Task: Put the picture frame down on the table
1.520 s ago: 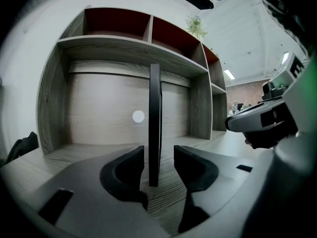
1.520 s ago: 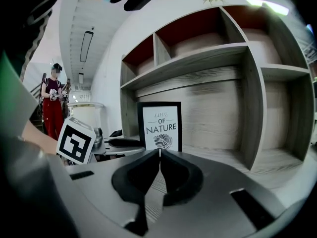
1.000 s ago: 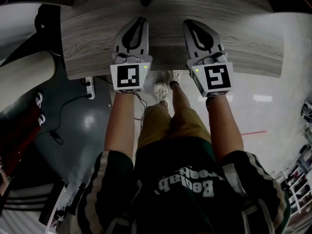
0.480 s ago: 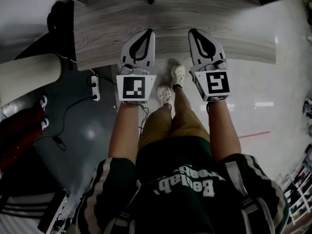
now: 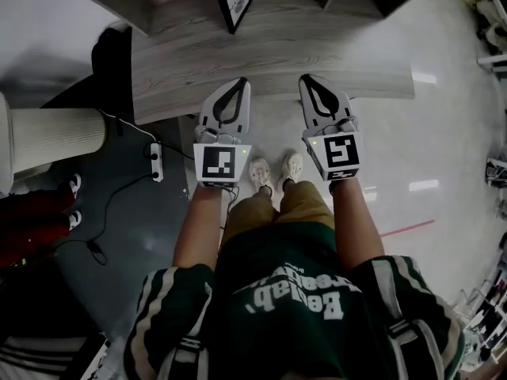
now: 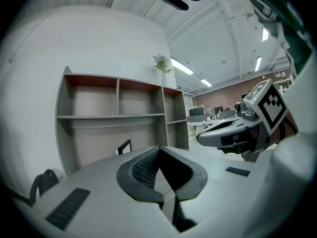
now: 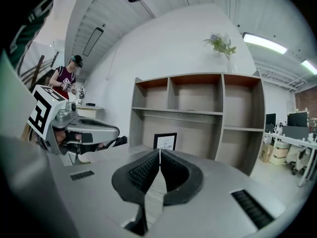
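Observation:
The black picture frame [image 5: 236, 1] stands upright at the back of the wood-grain table [image 5: 333, 50], in front of the shelf unit. In the right gripper view the picture frame [image 7: 165, 141] shows its white print head-on; in the left gripper view the picture frame [image 6: 125, 146] is seen nearly edge-on. My left gripper [image 5: 240, 82] and right gripper [image 5: 307, 78] hang side by side over the table's near edge, well short of the frame. Both are shut with nothing between the jaws, as the left gripper [image 6: 159, 150] and right gripper [image 7: 159, 152] show in their own views.
An open grey shelf unit [image 7: 198, 108] stands behind the table, with a vase of flowers [image 7: 221, 46] on top. A power strip [image 5: 156, 161] and cables lie on the floor at left beside a pale cylinder [image 5: 55, 137]. Another person [image 7: 67, 78] stands far off.
Both grippers have drawn back from over the tabletop to its near edge and risen. More of the table and the picture frame have come into the head view.

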Motion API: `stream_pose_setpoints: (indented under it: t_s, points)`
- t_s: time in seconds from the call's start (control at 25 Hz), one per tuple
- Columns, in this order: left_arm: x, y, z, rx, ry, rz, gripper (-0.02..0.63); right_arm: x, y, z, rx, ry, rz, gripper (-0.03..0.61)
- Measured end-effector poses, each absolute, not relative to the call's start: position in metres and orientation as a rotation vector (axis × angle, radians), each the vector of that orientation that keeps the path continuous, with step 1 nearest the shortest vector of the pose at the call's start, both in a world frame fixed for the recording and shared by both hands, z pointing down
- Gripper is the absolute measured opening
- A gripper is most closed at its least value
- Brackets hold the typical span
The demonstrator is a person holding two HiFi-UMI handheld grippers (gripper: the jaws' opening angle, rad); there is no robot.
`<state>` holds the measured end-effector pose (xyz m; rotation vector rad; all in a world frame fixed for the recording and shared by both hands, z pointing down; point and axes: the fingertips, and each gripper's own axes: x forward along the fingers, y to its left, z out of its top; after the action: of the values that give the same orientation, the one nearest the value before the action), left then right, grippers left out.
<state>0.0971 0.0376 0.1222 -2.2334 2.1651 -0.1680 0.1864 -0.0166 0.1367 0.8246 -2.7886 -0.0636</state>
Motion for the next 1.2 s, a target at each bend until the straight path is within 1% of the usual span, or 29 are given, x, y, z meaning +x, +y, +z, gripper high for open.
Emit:
stream_pose_setpoints:
  t_s: [0.2, 0.36, 0.52, 0.64, 0.96, 1.2]
  points:
    - [0.137, 0.063, 0.079, -2.207, 2.217, -0.178, 0.018, 0.235, -0.003, 0.089, 0.791, -2.825, -0.078, 0.035]
    - [0.178, 0.083, 0.05, -2.158, 2.249, -0.15, 0.018, 0.27, 0.007, 0.069, 0.749, -2.859, -0.078, 0.035]
    - [0.208, 0.093, 0.038, -2.103, 2.279, -0.222, 0.018, 0.296, 0.015, 0.049, 0.694, -2.912, -0.109, 0.035]
    - [0.231, 0.102, 0.027, -2.098, 2.293, -0.174, 0.018, 0.314, 0.024, 0.036, 0.668, -2.934, -0.149, 0.035]
    - [0.282, 0.134, 0.01, -2.025, 2.31, -0.186, 0.018, 0.364, 0.057, 0.015, 0.564, -2.957, -0.235, 0.035]
    - [0.309, 0.158, 0.002, -2.001, 2.316, -0.154, 0.018, 0.385, 0.076, 0.002, 0.543, -3.012, -0.223, 0.035]
